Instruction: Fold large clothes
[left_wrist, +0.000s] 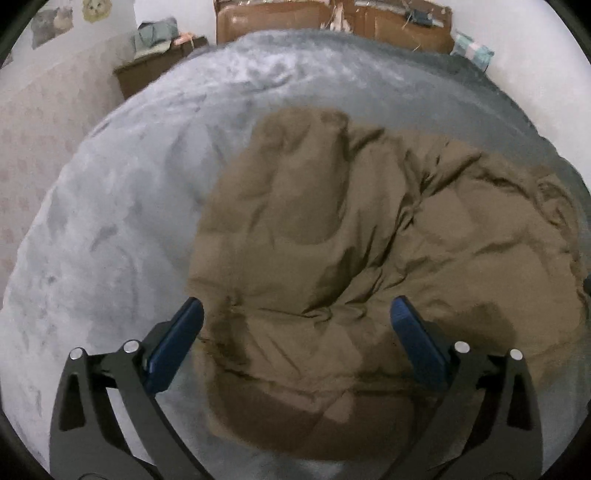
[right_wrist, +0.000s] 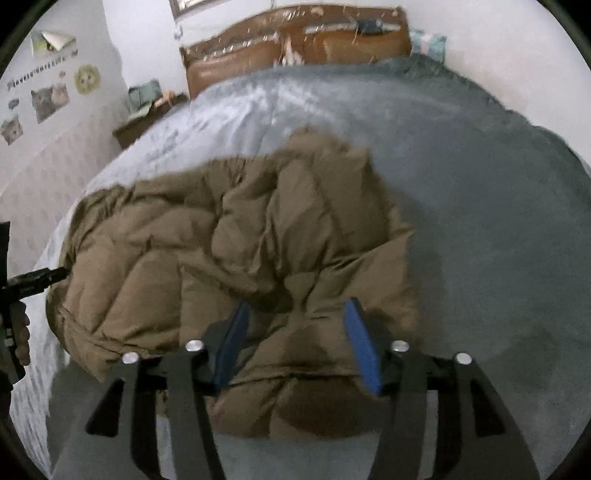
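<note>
Brown puffy jacket is slippery: your left gripper and right gripper stand apart, holding nothing, so folds may spring open.

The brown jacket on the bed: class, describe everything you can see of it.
The brown jacket is a puffy, quilted garment in smooth, slightly shiny fabric. It lies crumpled and bunched in a heap on the grey bedspread, not yet folded flat. Both open tongs, left and right, straddle its near edge without pinching it.
</note>
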